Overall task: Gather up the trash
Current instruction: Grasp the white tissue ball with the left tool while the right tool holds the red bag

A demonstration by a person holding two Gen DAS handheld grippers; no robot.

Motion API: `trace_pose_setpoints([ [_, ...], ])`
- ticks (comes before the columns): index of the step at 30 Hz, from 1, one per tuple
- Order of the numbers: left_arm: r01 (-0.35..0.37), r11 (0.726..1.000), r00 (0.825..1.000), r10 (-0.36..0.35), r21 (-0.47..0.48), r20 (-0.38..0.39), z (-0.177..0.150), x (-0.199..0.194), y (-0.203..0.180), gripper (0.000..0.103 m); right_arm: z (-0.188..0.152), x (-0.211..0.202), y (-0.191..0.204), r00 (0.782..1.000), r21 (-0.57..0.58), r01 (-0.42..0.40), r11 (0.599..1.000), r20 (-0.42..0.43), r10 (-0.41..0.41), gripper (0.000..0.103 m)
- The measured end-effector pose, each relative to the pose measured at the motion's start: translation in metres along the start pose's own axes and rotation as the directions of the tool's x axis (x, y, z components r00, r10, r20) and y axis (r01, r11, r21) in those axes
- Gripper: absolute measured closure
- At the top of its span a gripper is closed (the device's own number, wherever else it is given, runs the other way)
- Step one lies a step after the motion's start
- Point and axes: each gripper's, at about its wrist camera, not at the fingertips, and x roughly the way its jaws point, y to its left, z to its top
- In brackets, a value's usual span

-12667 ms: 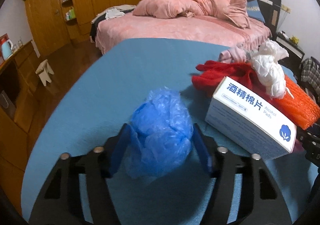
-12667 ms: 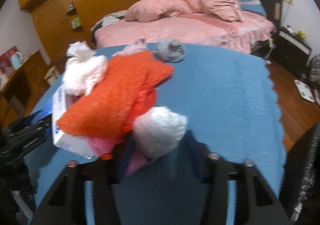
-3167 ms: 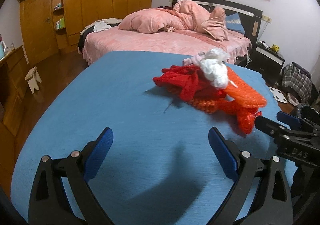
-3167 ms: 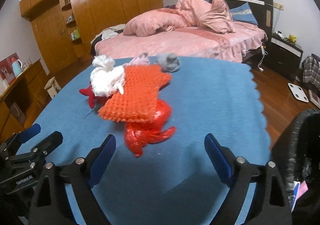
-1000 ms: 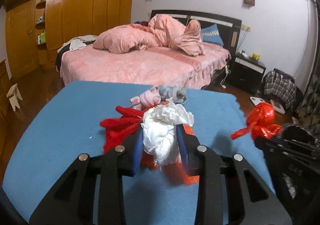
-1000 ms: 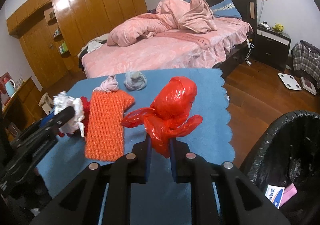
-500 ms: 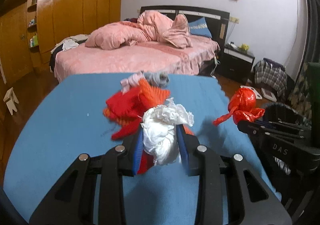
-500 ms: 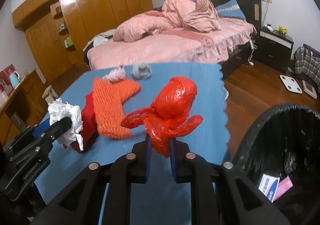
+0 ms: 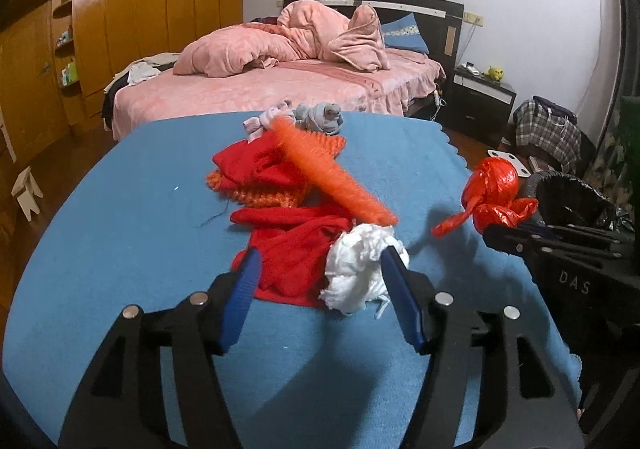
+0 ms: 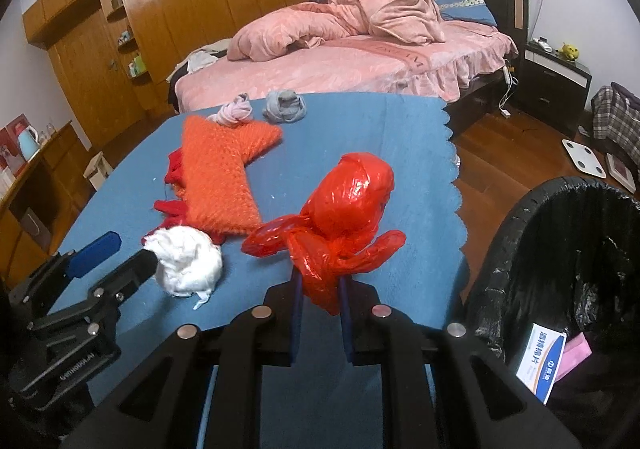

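A bedroom with a pink bed (image 9: pixel 280 89) and a wooden wardrobe (image 10: pixel 168 9) was seen behind a blue-covered table (image 9: pixel 120 209) on which the work was laid out. To the left, the left gripper (image 9: pixel 320 289) was held with its jaws apart, and a white crumpled wad (image 9: pixel 360 269) was seen against the inner face of its right-hand finger, clear of the left-hand one; whether the wad was resting on the cloth or hanging there could not be told. Just beyond the fingertips, red cloth (image 9: pixel 296 245) and an orange knitted piece (image 9: pixel 332 177) were piled, with two rolled sock bundles (image 10: pixel 260 109) at the far edge. To the right, the right gripper (image 10: pixel 320 313) was closed on the knotted neck of a red plastic bag (image 10: pixel 344 217), which was held clear of the table. A black-lined bin (image 10: pixel 568 257) stood lower right of that gripper, beside the table's scalloped edge, with a boxed item already inside. It was judged that the bag should be carried fully over the bin's mouth before release, and that the wad should be regripped squarely so that the red cloth is not dragged along.
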Motion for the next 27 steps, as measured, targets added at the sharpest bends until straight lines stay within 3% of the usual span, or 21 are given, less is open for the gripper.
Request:
trace_pose_setpoints([
  [3, 0.018, 1.0, 1.0, -0.018, 0.009, -0.003, 0.0, -0.001, -0.004, 0.045, 0.0, -0.002, -0.001, 1.0, 0.001, 0.002, 1.0, 0.002, -0.002, 0.087],
  [10, 0.031, 0.999, 1.0, -0.031, 0.04, -0.002, 0.0, 0.003, -0.019, 0.039, -0.002, -0.01, -0.008, 1.0, -0.007, 0.024, 1.0, 0.007, -0.024, 0.087],
  [12, 0.036, 0.998, 0.999, -0.035, 0.045, -0.016, 0.001, 0.009, -0.023, 0.049, -0.002, -0.01, -0.011, 1.0, -0.001, 0.03, 1.0, 0.004, -0.03, 0.087],
  [14, 0.053, 0.996, 0.998, -0.051, 0.065, -0.032, 0.0, 0.013, -0.028, 0.08, -0.002, -0.012, -0.014, 0.999, 0.003, 0.036, 0.999, 0.005, -0.036, 0.087],
  [18, 0.077, 0.992, 0.997, -0.076, 0.095, -0.014, -0.001, 0.007, -0.038, 0.084, 0.0, -0.017, -0.018, 0.999, 0.009, 0.042, 0.999, 0.014, -0.042, 0.087],
  [27, 0.124, 0.99, 0.989, -0.129, 0.07, 0.072, 0.016, -0.029, -0.047, 0.085, 0.001, -0.048, -0.033, 0.996, 0.027, 0.058, 0.998, 0.067, -0.06, 0.087],
])
